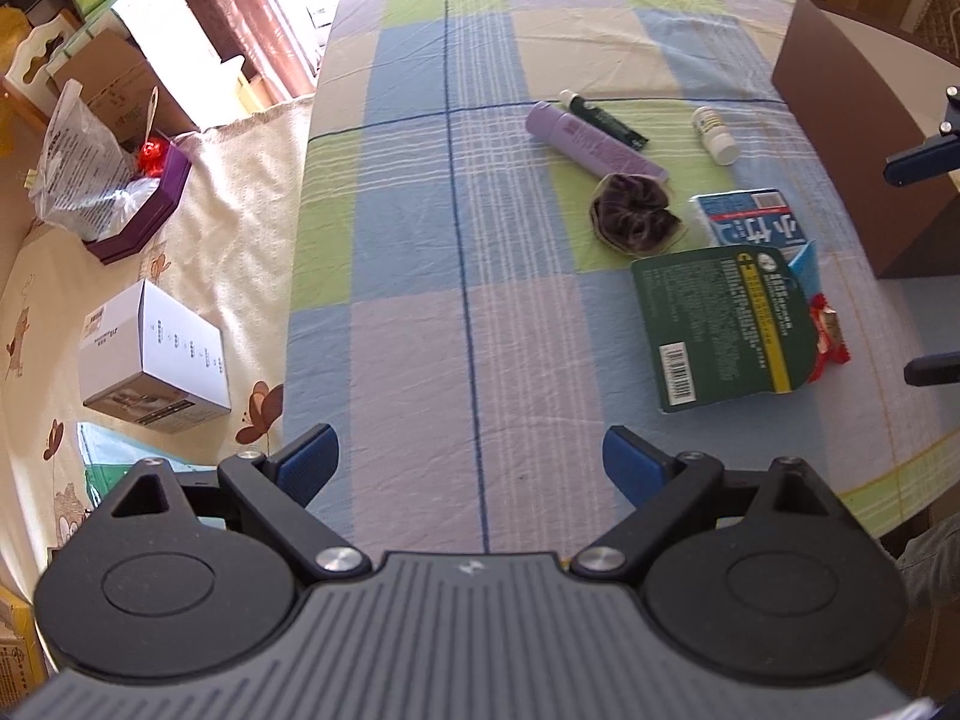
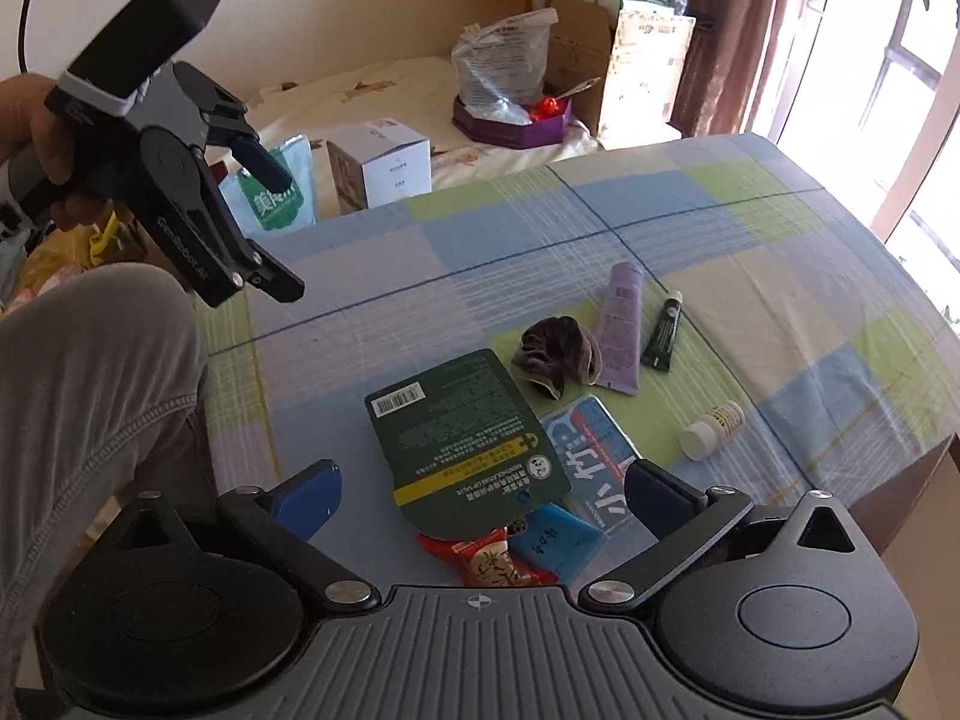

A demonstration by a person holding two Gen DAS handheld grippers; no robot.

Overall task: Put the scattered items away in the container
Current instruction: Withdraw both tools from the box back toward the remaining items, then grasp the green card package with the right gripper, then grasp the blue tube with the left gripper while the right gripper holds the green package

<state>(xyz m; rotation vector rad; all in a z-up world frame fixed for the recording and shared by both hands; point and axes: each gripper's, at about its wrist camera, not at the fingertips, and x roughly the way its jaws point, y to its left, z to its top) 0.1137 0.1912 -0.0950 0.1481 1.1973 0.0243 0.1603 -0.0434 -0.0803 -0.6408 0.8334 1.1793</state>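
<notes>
A: Left wrist view first. What's there?

B: The left gripper (image 1: 471, 468) hangs over bare cloth on the table (image 1: 420, 300), fingers wide apart, nothing between them. The clutter lies ahead and to the right: a purple tube (image 1: 591, 141) with a green tube (image 1: 603, 118) just beside it, a white bottle (image 1: 715, 135) a little apart, a dark scrunchie (image 1: 634, 214), a blue pack (image 1: 744, 219), and a green card (image 1: 723, 324) lying over the pack's near end and a red wrapper (image 1: 831, 333). The brown box (image 1: 852, 138) at the table's right edge is probably the container.

A: And the right wrist view?

B: The right gripper (image 2: 483, 501) is low over the near end of the pile, fingers also spread and empty. The card (image 2: 465, 441) reaches in between them, with the red wrapper (image 2: 489, 564) and a small blue packet (image 2: 555, 543) under its edge. The left gripper (image 2: 282, 234) is held high at the left, well clear. The box doesn't show here.

A: So how should the first pick go?

B: I'd judge the card the natural start, since it covers the rest. It lies flat, so come in at its raised near edge, pinch the edge alone, and lift slowly so the wrapper isn't dragged along.
</notes>
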